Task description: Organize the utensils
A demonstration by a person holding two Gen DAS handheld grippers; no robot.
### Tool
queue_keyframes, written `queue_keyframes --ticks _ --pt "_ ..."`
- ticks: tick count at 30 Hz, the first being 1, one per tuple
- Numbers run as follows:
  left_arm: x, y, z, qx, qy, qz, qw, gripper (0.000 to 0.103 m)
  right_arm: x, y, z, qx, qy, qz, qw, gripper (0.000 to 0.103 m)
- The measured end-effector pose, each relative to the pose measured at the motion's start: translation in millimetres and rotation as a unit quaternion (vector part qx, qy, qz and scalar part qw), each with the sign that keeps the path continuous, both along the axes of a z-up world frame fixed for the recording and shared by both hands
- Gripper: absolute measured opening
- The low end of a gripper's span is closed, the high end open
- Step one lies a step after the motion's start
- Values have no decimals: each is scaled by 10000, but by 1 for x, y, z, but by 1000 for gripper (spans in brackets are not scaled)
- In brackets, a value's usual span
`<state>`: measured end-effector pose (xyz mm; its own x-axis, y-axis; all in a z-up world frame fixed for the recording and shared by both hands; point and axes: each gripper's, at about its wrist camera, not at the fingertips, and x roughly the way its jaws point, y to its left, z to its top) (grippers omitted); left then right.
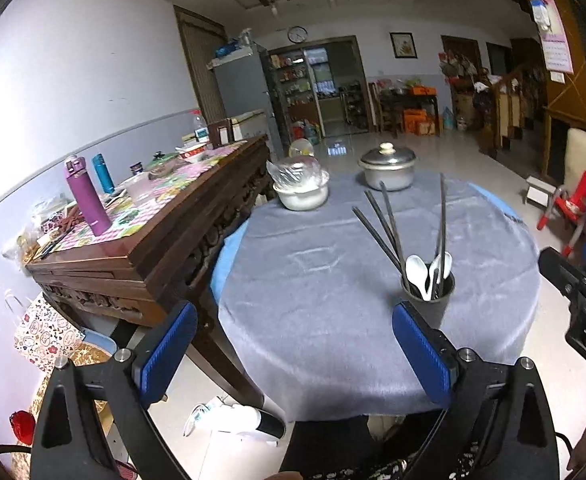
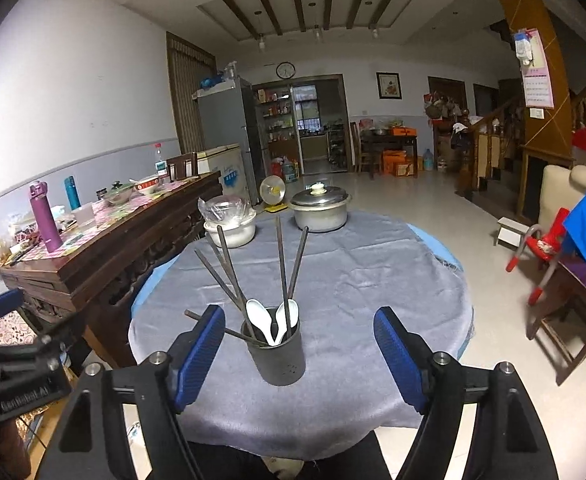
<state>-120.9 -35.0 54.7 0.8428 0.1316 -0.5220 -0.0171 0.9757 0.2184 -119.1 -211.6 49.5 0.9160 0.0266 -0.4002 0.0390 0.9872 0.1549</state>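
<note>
The dark utensil cup (image 2: pixel 277 354), holding chopsticks (image 2: pixel 229 264) and white spoons (image 2: pixel 261 320), is seen upright on the grey-clothed round table (image 2: pixel 373 280); both the left gripper (image 1: pixel 295 354) and right gripper (image 2: pixel 299 354) are held apart and empty. The sorting is judged finished, or nearly so; a withdrawal is likely called for, though one chopstick (image 2: pixel 213 322) leans low beside the right gripper's finger and may want straightening.

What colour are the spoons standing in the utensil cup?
White spoons, in a dark grey cup; clearest in the right wrist view.

White walls (image 2: pixel 73 80), wooden sideboard (image 2: pixel 105 248), tiled floor (image 2: pixel 433 208)

Dining room clutter sitting around the round table

A lidded metal pot (image 2: pixel 320 209) and a plastic-covered white bowl (image 2: pixel 230 227) are standing on the grey cloth (image 2: pixel 353 280); a purple bottle (image 2: pixel 46 220) is standing on the wooden sideboard (image 2: pixel 105 248).
</note>
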Motion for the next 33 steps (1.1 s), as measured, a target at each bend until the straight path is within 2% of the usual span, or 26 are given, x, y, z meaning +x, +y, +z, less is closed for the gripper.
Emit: queue_keyframes --ticks 33 --pt "4 15 -1 -105 -96 298 9995 98 11 13 -3 1 237 158 9996 80"
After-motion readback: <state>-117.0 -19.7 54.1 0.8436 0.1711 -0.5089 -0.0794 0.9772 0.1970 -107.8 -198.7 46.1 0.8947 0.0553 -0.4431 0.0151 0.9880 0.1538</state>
